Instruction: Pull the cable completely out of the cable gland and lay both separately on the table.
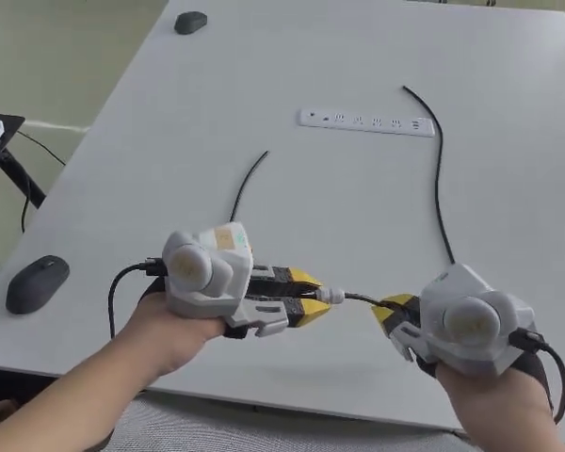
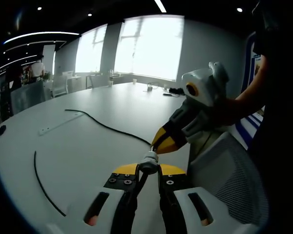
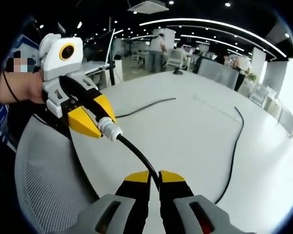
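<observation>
A small white cable gland (image 1: 331,296) is held just above the table's near edge, with my left gripper (image 1: 311,294) shut on it. A black cable (image 1: 362,300) runs out of the gland straight into my right gripper (image 1: 391,311), which is shut on it a short way off. In the left gripper view the gland (image 2: 149,160) sits between the yellow tips of my left gripper (image 2: 149,170). The right gripper view shows the cable (image 3: 136,153) passing from the gland (image 3: 110,129) down between the closed tips of my right gripper (image 3: 154,178).
A white power strip (image 1: 365,121) lies mid-table with a long black cable (image 1: 440,179) curving beside it. A short black cable (image 1: 249,185) lies left of centre. One dark mouse (image 1: 38,282) sits at the near left, another (image 1: 190,21) far back. A mesh chair (image 2: 224,175) is below the edge.
</observation>
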`<action>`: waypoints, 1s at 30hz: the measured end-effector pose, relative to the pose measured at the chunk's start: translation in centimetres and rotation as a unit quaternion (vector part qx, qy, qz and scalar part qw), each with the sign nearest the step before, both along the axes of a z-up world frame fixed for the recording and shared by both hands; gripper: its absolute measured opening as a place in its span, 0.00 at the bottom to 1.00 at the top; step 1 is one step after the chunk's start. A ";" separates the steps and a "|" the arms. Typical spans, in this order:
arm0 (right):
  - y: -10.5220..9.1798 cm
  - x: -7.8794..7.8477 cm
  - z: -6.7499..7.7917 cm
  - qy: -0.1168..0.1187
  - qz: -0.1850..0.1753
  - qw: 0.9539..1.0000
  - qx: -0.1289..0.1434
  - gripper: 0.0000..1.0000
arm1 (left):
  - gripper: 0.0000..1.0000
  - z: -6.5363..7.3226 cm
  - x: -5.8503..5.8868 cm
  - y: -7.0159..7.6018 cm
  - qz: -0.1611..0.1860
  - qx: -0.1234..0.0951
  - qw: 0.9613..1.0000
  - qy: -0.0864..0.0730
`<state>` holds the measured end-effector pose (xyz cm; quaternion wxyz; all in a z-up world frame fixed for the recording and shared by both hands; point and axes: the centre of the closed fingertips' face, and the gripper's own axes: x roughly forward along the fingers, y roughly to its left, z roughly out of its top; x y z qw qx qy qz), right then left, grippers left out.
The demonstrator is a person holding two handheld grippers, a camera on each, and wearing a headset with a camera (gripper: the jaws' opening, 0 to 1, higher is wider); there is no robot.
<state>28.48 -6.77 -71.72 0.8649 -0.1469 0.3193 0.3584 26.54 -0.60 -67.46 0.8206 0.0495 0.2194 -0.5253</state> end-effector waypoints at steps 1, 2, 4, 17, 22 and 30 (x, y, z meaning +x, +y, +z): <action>-0.3 0.1 -0.2 0.005 -0.007 1.000 -0.001 0.01 | 0.15 0.0 0.1 0.0 0.000 0.002 1.000 0.000; -0.6 0.1 -0.4 0.016 -0.019 1.000 0.004 0.01 | 0.15 0.0 0.1 -0.1 0.000 0.002 1.000 0.000; -0.9 0.1 -0.5 0.032 -0.034 0.999 0.023 0.01 | 0.15 0.1 0.3 -0.1 0.000 0.001 1.000 -0.002; -0.9 -0.2 -1.0 0.038 -0.024 0.999 0.009 0.01 | 0.15 -0.1 0.4 0.0 0.000 0.006 1.000 0.000; -0.5 -0.8 -1.0 0.039 0.005 0.999 0.006 0.02 | 0.15 -0.4 0.1 0.5 -0.001 0.015 1.000 0.003; -0.2 -0.3 0.2 0.031 0.011 0.999 0.005 0.04 | 0.15 -0.3 0.2 1.1 0.006 0.013 1.000 0.007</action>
